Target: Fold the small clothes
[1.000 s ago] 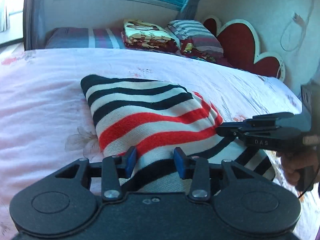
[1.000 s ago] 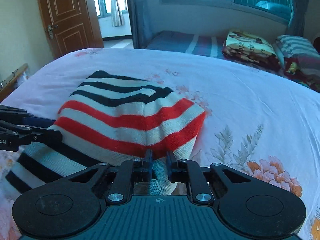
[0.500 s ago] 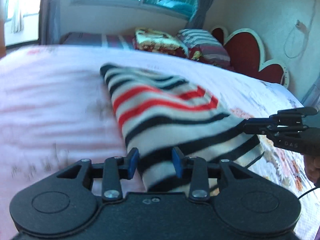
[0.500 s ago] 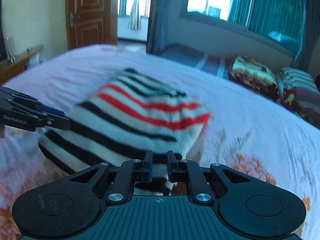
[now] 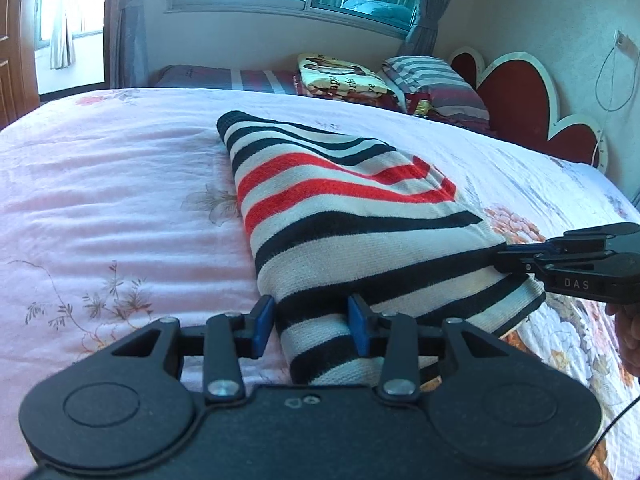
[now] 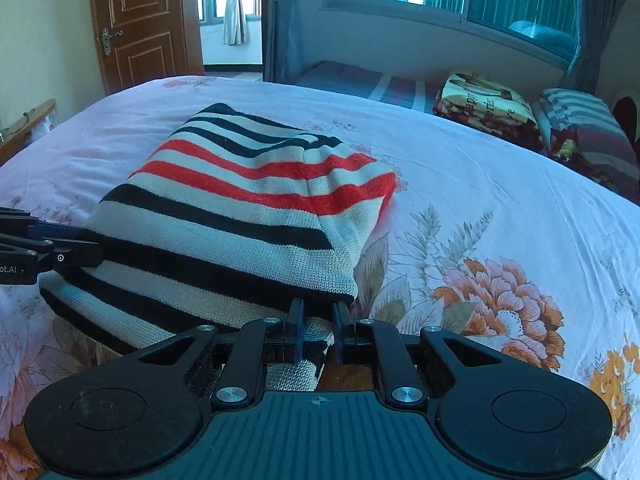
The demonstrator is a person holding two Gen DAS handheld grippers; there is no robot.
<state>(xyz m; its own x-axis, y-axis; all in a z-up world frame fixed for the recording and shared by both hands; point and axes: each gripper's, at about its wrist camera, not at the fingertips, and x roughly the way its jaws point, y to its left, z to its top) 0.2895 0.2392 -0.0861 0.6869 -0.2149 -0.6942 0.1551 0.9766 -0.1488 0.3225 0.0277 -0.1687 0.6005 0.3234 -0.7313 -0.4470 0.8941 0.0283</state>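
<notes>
A small knit sweater [image 5: 344, 216] with black, white and red stripes lies folded on the bed; it also shows in the right wrist view [image 6: 240, 216]. My left gripper [image 5: 310, 322] is shut on the sweater's near left edge, the knit bunched between its blue pads. My right gripper [image 6: 316, 326] is shut on the near right edge. Each gripper shows in the other's view, the right gripper [image 5: 504, 258] at the right edge, the left gripper [image 6: 86, 246] at the left edge. The near hem is lifted slightly off the bed.
The pink floral bedsheet [image 5: 100, 208] spreads around the sweater. Folded blankets [image 5: 344, 80] and a striped pillow [image 5: 432, 84] lie by the red headboard [image 5: 524, 104]. A wooden door [image 6: 136, 24] stands at the far left. A hand [image 5: 630, 332] holds the right gripper.
Both grippers pulled the near hem back toward me, so the sweater now lies stretched out longer, with more black stripes showing in front of the red ones.
</notes>
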